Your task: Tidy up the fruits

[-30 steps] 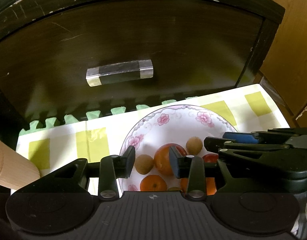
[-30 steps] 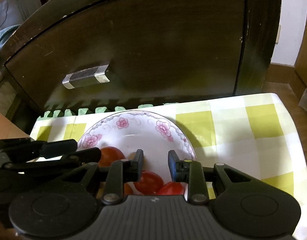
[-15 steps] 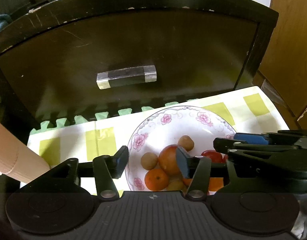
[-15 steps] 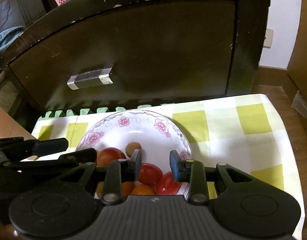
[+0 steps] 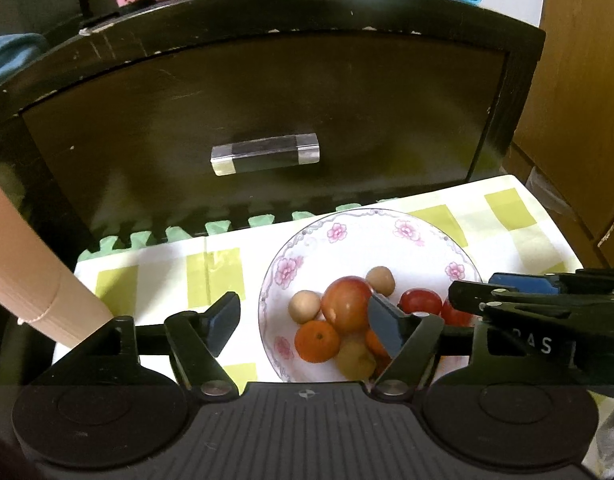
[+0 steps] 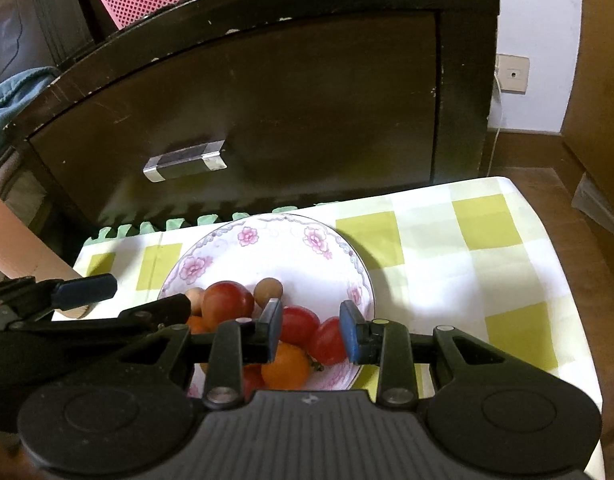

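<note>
The floral plate [image 5: 459, 252] of fruits sits at the desk's [image 6: 507, 280] 12 o'clock edge, just before the dark drawer [image 5: 267, 120]. The left tongs [image 5: 303, 320], whose jaws have just been opening, stand wide and empty above it. At their 3 o'clock, the right tongs [image 6: 312, 330] are narrowly parted, gripping nothing.
</note>
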The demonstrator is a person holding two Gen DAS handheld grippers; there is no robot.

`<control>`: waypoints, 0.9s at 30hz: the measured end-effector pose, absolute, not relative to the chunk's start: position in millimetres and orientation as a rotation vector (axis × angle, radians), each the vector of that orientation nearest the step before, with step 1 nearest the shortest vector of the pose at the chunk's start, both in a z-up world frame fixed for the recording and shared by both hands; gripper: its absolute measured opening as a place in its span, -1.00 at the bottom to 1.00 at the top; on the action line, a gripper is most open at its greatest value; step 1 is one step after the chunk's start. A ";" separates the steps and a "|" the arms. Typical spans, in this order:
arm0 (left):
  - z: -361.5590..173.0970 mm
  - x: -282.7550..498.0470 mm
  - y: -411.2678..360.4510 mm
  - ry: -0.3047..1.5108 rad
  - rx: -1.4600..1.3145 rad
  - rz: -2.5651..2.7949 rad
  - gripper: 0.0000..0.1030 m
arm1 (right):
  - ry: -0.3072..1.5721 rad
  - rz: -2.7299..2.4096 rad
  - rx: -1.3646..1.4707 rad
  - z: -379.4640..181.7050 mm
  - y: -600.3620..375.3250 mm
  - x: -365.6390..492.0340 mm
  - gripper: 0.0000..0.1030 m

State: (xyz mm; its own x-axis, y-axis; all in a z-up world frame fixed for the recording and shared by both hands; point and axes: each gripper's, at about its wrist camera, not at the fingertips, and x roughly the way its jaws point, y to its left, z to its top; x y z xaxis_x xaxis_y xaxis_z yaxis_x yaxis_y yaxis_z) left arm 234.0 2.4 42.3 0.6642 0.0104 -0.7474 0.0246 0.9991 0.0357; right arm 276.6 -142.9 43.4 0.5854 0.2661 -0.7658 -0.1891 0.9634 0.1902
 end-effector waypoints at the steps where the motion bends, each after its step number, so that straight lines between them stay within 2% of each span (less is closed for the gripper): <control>1: 42.7 232.0 2.4 0.841 0.045 -0.004 0.57 | 0.906 0.264 0.091 44.6 -142.8 274.7 -0.41; 3: 43.7 227.3 3.1 0.833 0.044 0.003 0.64 | 0.903 0.261 0.092 47.1 -143.2 270.5 -0.41; 13: 47.7 204.5 6.3 0.814 0.002 0.006 0.71 | 0.892 0.251 0.113 52.0 -150.6 246.3 -0.33; 16: 48.5 196.5 8.5 0.800 -0.006 0.022 0.84 | 0.888 0.254 0.105 52.9 -150.3 237.6 -0.29; 18: 49.3 190.4 9.6 0.790 0.002 0.040 0.99 | 0.884 0.253 0.106 53.8 -150.8 231.3 -0.29; 27: 48.1 164.7 10.7 0.780 0.010 0.056 1.00 | 0.884 0.251 0.119 56.0 -153.6 201.5 -0.23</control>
